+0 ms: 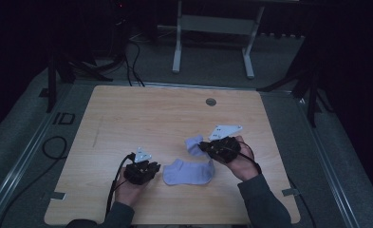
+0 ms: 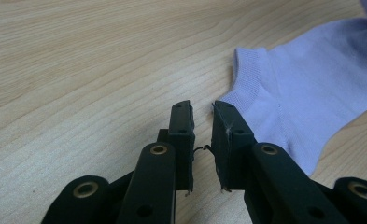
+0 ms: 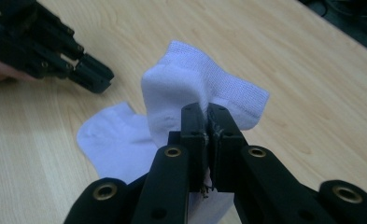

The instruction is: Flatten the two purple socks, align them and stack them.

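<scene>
A pale lilac ankle sock (image 1: 189, 172) lies on the wooden table (image 1: 151, 114) between the two hands. My right gripper (image 1: 204, 146) is shut on one end of the sock (image 3: 195, 88) and holds that end folded up off the table, while the rest stays flat. In the right gripper view the cloth bulges above the closed right gripper (image 3: 204, 109). My left gripper (image 1: 155, 167) rests low at the sock's left end. In its own view the left gripper (image 2: 202, 106) stands open by a narrow gap with nothing in it, just beside the ribbed cuff (image 2: 251, 70).
A round cable hole (image 1: 211, 101) sits near the table's far edge. Beyond the table stands a white frame on legs (image 1: 177, 47). A loop of cable (image 1: 56, 147) lies on the floor at the left. Bare wood stretches across the far and left parts of the table.
</scene>
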`<state>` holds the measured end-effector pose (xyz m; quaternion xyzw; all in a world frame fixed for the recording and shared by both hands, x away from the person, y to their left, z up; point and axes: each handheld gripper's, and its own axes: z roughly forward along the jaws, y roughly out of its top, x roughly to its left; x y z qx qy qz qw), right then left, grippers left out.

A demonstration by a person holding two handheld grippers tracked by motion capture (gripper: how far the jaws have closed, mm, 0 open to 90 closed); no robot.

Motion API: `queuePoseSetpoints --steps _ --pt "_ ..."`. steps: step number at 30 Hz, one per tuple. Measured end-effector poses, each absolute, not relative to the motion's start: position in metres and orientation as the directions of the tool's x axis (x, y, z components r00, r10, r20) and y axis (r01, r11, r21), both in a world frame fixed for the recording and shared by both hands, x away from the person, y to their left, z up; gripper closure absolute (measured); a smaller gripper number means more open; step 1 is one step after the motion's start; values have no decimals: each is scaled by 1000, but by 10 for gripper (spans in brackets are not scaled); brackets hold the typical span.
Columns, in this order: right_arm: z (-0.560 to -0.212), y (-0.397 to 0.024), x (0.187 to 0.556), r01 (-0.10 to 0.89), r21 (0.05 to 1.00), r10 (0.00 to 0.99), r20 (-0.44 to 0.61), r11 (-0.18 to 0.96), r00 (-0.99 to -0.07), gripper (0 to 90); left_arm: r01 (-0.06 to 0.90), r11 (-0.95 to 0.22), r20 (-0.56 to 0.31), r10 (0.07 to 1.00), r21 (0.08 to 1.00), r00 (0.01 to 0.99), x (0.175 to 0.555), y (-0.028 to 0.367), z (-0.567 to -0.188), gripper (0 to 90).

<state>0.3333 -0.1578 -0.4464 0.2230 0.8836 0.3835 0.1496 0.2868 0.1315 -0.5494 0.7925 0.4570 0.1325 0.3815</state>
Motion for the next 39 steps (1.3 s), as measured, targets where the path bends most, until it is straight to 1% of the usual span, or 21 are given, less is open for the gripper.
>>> queuePoseSetpoints --steps 8,11,13,19,24,30,34,36,38,39 --pt "-467 -146 330 289 725 484 -70 626 -872 861 618 -295 -138 821 729 554 284 129 -548 782" --pt "-474 -140 328 284 714 466 -68 640 -882 861 605 -315 -107 823 731 557 282 127 -547 784" --pt "-479 -137 327 283 709 457 -62 646 -887 861 599 -318 -105 819 735 564 281 126 -545 784" --pt "-491 -128 325 289 698 443 -45 656 -895 862 583 -317 -125 796 748 593 274 121 -539 784" --pt "-497 -123 324 293 694 439 -36 657 -898 863 569 -302 -177 750 765 637 269 113 -531 781" --pt "-499 -122 324 294 694 435 -31 657 -900 864 559 -304 -206 712 771 672 269 100 -530 748" --pt "-499 -122 324 292 694 433 -31 658 -901 864 553 -315 -191 715 771 673 272 92 -535 709" --pt "-499 -121 323 290 692 429 -31 661 -903 864 552 -308 -201 709 775 676 276 87 -538 738" --pt "-500 -120 323 290 690 425 -29 664 -905 865 543 -315 -188 709 778 680 276 84 -539 818" --pt "-501 -120 323 290 689 423 -27 664 -906 865 538 -316 -182 709 781 681 276 83 -539 874"
